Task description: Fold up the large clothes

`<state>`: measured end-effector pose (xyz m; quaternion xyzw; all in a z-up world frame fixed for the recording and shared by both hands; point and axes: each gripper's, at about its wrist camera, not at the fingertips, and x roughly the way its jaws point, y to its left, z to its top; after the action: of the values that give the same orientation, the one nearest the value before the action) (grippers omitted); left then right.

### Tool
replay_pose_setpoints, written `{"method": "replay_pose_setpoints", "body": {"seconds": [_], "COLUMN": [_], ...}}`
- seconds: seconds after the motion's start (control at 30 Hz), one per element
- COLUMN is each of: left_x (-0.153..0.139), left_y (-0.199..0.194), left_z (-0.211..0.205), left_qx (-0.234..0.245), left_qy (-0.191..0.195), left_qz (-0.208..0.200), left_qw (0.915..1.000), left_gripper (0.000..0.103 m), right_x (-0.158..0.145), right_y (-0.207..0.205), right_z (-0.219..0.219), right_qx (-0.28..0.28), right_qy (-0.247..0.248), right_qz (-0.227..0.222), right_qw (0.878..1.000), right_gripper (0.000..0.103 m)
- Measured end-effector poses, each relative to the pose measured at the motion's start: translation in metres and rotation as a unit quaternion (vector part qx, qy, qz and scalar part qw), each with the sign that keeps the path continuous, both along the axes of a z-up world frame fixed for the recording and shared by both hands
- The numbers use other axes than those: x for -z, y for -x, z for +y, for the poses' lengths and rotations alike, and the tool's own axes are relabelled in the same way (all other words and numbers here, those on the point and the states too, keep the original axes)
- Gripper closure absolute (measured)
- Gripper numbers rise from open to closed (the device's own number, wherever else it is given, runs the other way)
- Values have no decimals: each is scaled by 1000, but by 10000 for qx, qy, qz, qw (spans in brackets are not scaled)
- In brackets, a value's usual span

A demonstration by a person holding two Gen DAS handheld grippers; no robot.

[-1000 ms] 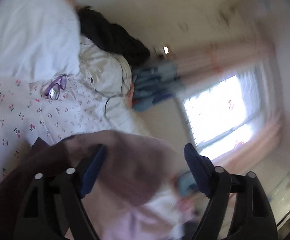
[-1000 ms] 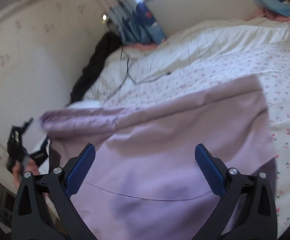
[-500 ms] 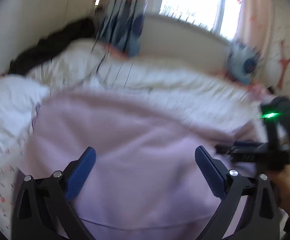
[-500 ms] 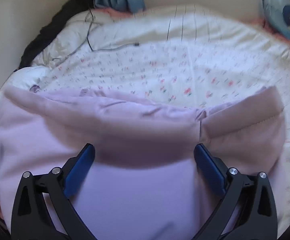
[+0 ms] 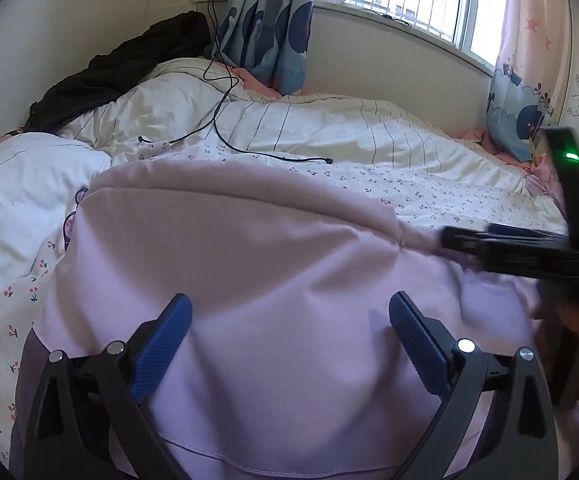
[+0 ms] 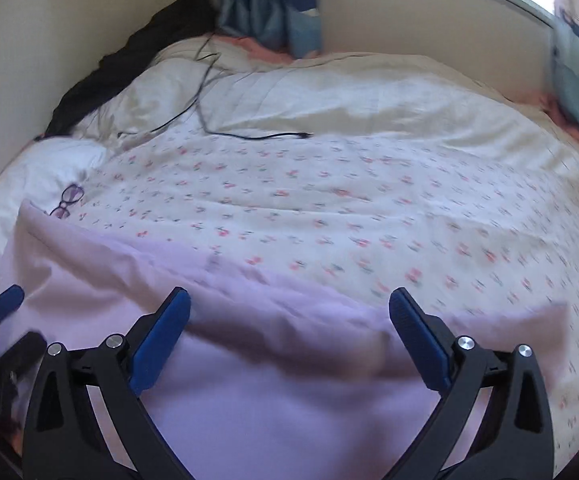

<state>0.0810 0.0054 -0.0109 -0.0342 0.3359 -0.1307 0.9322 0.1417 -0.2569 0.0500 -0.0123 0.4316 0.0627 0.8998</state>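
Because the lilac garment (image 5: 273, 280) lay spread on the bed (image 6: 329, 208) for its next fold, we held both claws wide and empty above it, left claw (image 5: 289, 320) just opened, right claw (image 6: 289, 316) alongside.

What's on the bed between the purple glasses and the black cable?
Only the cherry-print sheet. The right wrist view shows nothing else lying between the glasses and the cable.
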Motion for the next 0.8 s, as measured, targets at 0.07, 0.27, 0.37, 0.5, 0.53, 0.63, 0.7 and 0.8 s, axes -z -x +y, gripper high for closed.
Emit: {"method": "replay_pose_setpoints", "body": {"seconds": [0.07, 0.27, 0.37, 0.5, 0.53, 0.63, 0.7, 0.8], "left_x": [0, 0, 4, 4, 4, 3, 3, 2], "left_y": [0, 4, 3, 5, 6, 7, 7, 11], "left_z": [0, -4, -5, -6, -5, -6, -7, -13], "left_qx": [13, 69, 60, 85, 83, 77, 99, 134], "left_qy": [25, -67, -138, -145, -134, -138, -105, -244], "left_qz": [-41, -167, -138, -169, -175, -191, -196, -312], "left_qw": [10000, 9998, 9998, 9997, 9997, 9997, 9997, 9991], "left_gripper": [8, 8, 8, 8, 8, 8, 8, 8], "right_x": [33, 50, 43, -6, -14, -12, 22, 44], "right_y": [-17, -23, -25, -6, -1, 6, 4, -1], "right_z": [13, 6, 3, -15, -22, -55, -86, -114], "right_qx": [-95, -19, -38, 52, 131, 495, 842, 1054], "right_qy": [288, 81, 22, 337, 501, 1090, 1103, 239], "right_qz": [461, 576, 722, 33, -142, -303, 78, 400], "right_qw": [9985, 9983, 9974, 9994, 9986, 9923, 9903, 9933], "right_gripper": [7, 7, 7, 7, 7, 7, 7, 7]}}
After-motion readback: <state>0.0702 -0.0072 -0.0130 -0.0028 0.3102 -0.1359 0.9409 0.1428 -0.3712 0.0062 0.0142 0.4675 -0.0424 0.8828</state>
